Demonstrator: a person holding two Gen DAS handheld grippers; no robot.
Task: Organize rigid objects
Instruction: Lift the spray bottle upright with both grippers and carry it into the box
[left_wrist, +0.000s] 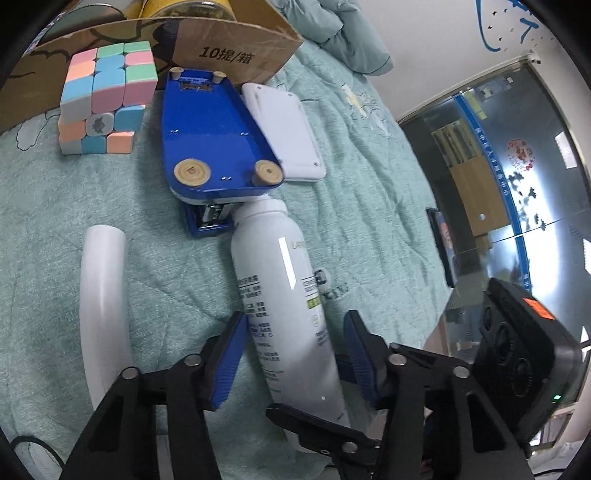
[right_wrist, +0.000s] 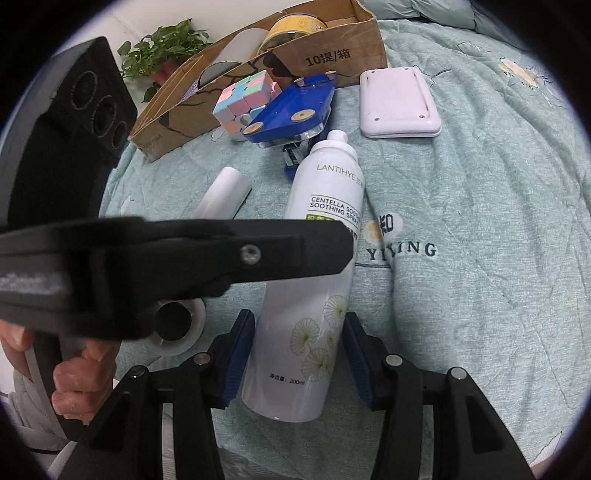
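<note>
Left wrist view: white spray bottle (left_wrist: 280, 295) lying flat on a teal quilt (left_wrist: 388, 177), nozzle end pointing away from the camera. Plain cylinder body, rounded shoulder, small white cap just touching the near end of an upturned blue stapler (left_wrist: 210, 129). Columns of fine grey print down the side, a small green band near the middle. Left gripper (left_wrist: 295, 317) straddling the lower body, jaws partly apart; one blue pad (left_wrist: 229, 362) against the bottle's side, a thin sliver seeming to show at the other, so firm clamping impossible to confirm. Black finger of the other tool crossing the bottle's base.

Right wrist view: same bottle seen label-up, reading LANTIHYE and CENTELLA SOOTHING SPRAY, pale outlined leaves drawn near the base. Right gripper (right_wrist: 299, 317) set on the base end, both pads tight against the sides, clamped on it. Left tool's black finger lying across the bottle's middle, left hand (right_wrist: 74, 376) on its handle.

Beyond the stapler, a pastel puzzle cube (left_wrist: 107, 96) and a cardboard box (left_wrist: 240, 48); white flat case (left_wrist: 284, 129) just beside the stapler; white tube (left_wrist: 103, 295) near the bottle, apart from it.
</note>
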